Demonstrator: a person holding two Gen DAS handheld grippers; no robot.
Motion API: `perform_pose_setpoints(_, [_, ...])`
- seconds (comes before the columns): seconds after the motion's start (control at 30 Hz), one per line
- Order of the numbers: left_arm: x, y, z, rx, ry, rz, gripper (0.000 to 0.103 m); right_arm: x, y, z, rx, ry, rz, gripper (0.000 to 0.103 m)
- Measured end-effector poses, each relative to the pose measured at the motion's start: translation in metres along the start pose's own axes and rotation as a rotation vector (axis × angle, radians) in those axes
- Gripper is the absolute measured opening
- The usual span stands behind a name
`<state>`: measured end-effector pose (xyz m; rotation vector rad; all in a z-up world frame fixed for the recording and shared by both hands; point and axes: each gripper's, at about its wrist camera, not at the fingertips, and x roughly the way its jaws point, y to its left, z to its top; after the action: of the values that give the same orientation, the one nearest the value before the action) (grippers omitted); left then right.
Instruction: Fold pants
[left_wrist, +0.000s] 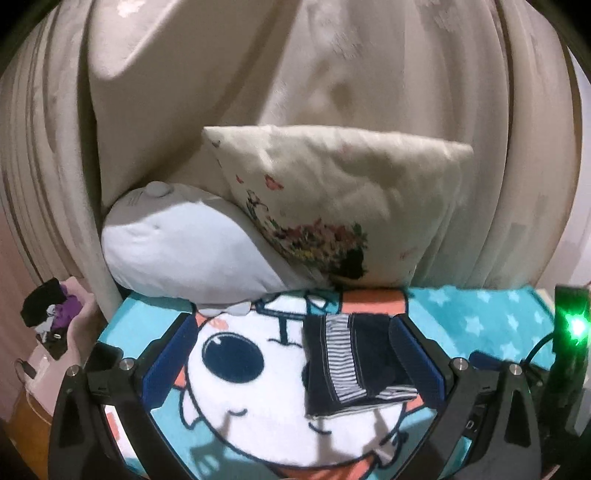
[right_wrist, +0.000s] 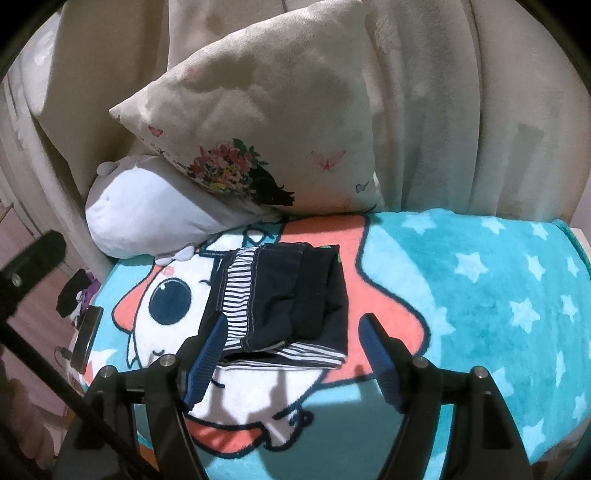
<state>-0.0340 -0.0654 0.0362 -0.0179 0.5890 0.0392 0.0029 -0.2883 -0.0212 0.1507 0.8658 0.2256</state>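
Note:
The dark navy pants (left_wrist: 354, 365) with a striped inner band lie folded into a compact bundle on a teal cartoon blanket (left_wrist: 480, 314). In the right wrist view the pants (right_wrist: 291, 299) sit just ahead of the fingers. My left gripper (left_wrist: 291, 354) is open and empty above the blanket; the bundle lies beside its right finger (left_wrist: 417, 362). My right gripper (right_wrist: 291, 350) is open and empty, its jaws spread just in front of the bundle's near edge.
A floral cream pillow (right_wrist: 266, 122) and a white plush cushion (right_wrist: 147, 214) lean against beige curtains (right_wrist: 461, 110) behind the blanket (right_wrist: 498, 295). A side table with small dark and purple items (left_wrist: 51, 317) and a phone (right_wrist: 86, 339) stands left of the bed.

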Motion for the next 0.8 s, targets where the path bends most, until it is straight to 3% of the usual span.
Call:
perform_pose_setpoints(0.37, [0.033,-0.019,-0.017,0.0,0.171,-0.016,0.103,0.018,-0.022,-0.002,0.002,0.047,-0.008,0.079])
perform_pose_setpoints(0.8, [0.056,-0.028,-0.027,-0.003,0.257,-0.016,0.103,0.036,-0.029,-0.005,-0.018,0.102,-0.018,0.08])
